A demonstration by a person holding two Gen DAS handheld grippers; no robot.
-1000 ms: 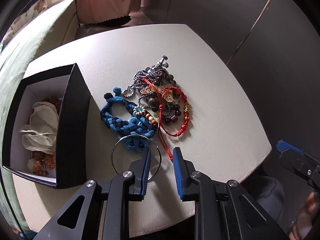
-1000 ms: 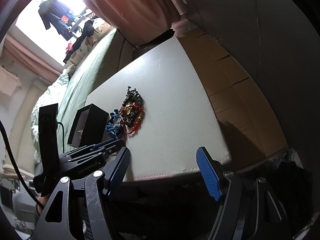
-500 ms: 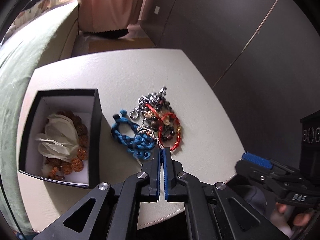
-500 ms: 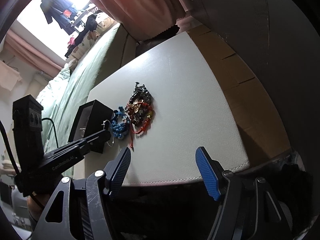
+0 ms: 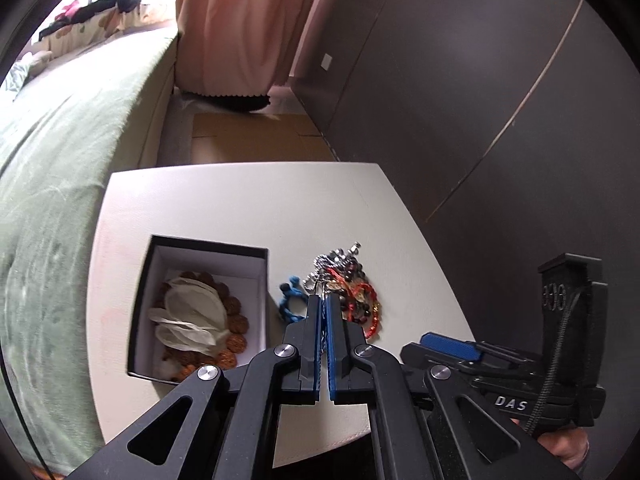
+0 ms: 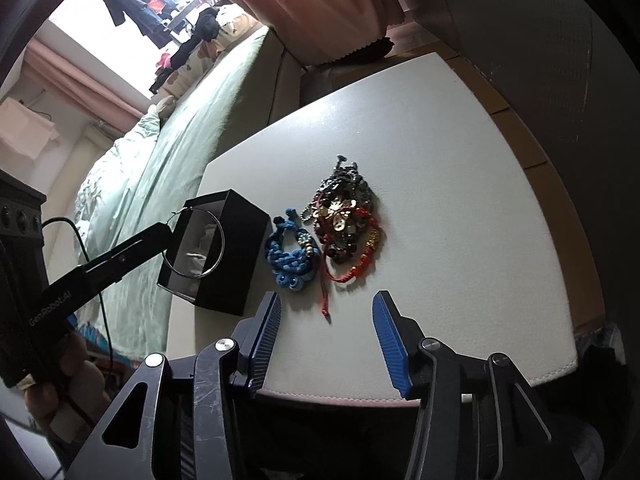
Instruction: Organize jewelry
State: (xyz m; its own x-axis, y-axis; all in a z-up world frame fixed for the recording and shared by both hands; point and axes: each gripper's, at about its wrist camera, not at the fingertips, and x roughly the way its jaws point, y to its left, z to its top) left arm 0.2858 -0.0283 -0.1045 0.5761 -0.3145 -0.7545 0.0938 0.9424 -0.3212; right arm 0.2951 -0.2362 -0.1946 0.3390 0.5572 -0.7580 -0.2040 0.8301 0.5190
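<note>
Silver hoop (image 6: 195, 242) pinched in clenched left gripper (image 6: 170, 233) fingers above black box (image 6: 224, 258), right gripper (image 6: 326, 334) fingers half-closing, empty.

You are looking at a plain off-white table (image 6: 460, 208). At its nine o'clock edge is sitting a box (image 6: 236, 248), matt black outside and white inside. In the box, a ring of rust-brown beads (image 5: 234, 326) is showing under cream tissue (image 5: 192, 320). Just at the box's three o'clock is lying a braided cord bracelet (image 6: 290, 258) in two blues, carrying small cream and tan beads. Beyond it, the tangled pile (image 6: 344, 212) is mixing silver chain, dark brown beads, gold discs and a knotted red cord (image 6: 352, 272). The hoop (image 6: 194, 242) is glinting thin silver. Your right gripper (image 6: 326, 334) and left gripper (image 5: 323, 320) are showing ribbed blue pads on black. The bedcover (image 5: 52, 168) is reading pale green, the curtain (image 5: 240, 28) salmon pink.
</note>
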